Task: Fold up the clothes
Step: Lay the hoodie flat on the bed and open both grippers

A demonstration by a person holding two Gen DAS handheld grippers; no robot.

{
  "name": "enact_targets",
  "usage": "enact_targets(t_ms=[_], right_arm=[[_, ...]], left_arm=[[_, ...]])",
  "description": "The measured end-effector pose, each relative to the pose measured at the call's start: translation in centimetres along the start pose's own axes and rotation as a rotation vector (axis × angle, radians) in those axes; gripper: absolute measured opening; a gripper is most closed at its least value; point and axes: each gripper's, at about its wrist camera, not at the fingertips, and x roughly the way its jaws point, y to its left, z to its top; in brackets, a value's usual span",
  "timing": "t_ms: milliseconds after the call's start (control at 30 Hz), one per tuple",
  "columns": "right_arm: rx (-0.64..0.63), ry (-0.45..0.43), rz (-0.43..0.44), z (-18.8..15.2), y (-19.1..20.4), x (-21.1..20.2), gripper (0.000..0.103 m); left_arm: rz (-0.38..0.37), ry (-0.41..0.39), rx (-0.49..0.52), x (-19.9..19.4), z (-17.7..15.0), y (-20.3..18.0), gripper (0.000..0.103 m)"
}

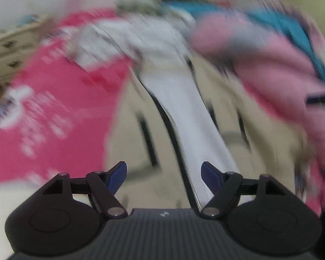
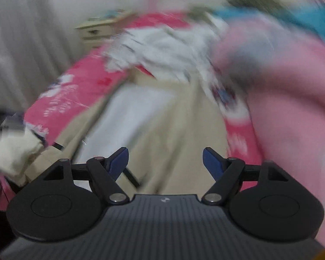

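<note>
1. Left tool point(image 1: 163, 174) and right tool point(image 2: 165, 160) both stood wide apart, nothing between the blue pads.
2. Beige garment point(image 2: 173, 119) with white lining lay spread on the bed point(image 2: 60, 99) directly ahead of both tools, apparently not yet folded.
3. Beyond it, a heap of pink clothes point(image 1: 277, 65) and white clothes point(image 2: 162, 49) remained unfolded; blur hid detail.

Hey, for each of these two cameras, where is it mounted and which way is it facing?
Left wrist: on the left gripper, looking down along open fingers at a beige garment on a pink bedspread.
Right wrist: on the right gripper, open too, facing down at the same garment; pink cloth to its right.
Shared: garment, bedspread, drawer unit, blur.
</note>
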Motion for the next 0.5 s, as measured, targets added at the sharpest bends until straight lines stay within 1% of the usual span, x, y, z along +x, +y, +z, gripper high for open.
enact_targets(t_ms=[33, 100, 133, 200, 233, 300, 333, 367, 400, 433, 467, 500], right_arm=[[0.086, 0.013, -0.037, -1.8, -1.8, 0.4, 0.076], [0.203, 0.034, -0.069, -4.4, -4.7, 1.0, 0.077], [0.254, 0.048, -0.06, -5.4, -5.9, 1.3, 0.078], [0.342, 0.088, -0.03, -7.1, -8.0, 2.4, 0.079], [0.364, 0.11, -0.021, -7.8, -8.3, 3.0, 0.079], [0.396, 0.155, 0.037, -9.0, -8.6, 4.6, 0.077], [0.412, 0.167, 0.067, -9.4, -8.5, 5.4, 0.062], [0.404, 0.176, 0.071, -9.4, -8.2, 5.7, 0.045], [0.384, 0.184, 0.065, -9.2, -7.7, 5.9, 0.019], [0.365, 0.192, 0.059, -9.0, -7.1, 6.0, 0.016], [0.322, 0.166, 0.035, -8.3, -6.6, 5.1, 0.014], [0.27, 0.127, 0.005, -7.4, -6.0, 3.8, 0.013]], left_arm=[[-0.014, 0.023, 0.027, 1.2, -1.0, -0.9, 0.076], [-0.012, 0.054, 0.062, 3.2, -2.5, -2.1, 0.076], [-0.005, 0.066, 0.069, 4.0, -2.9, -2.5, 0.076], [0.011, 0.085, 0.059, 5.4, -3.5, -2.6, 0.072], [0.022, 0.088, 0.056, 5.8, -3.8, -2.6, 0.068], [0.05, 0.083, 0.059, 6.2, -4.1, -2.5, 0.061], [0.063, 0.082, 0.063, 6.3, -4.1, -2.5, 0.055], [0.076, 0.082, 0.071, 6.3, -4.1, -2.5, 0.053], [0.081, 0.084, 0.077, 6.4, -4.0, -2.4, 0.052], [0.081, 0.084, 0.079, 6.5, -3.9, -2.4, 0.047], [0.081, 0.085, 0.081, 6.6, -3.9, -2.5, 0.041], [0.081, 0.086, 0.086, 6.6, -4.0, -2.6, 0.04]])
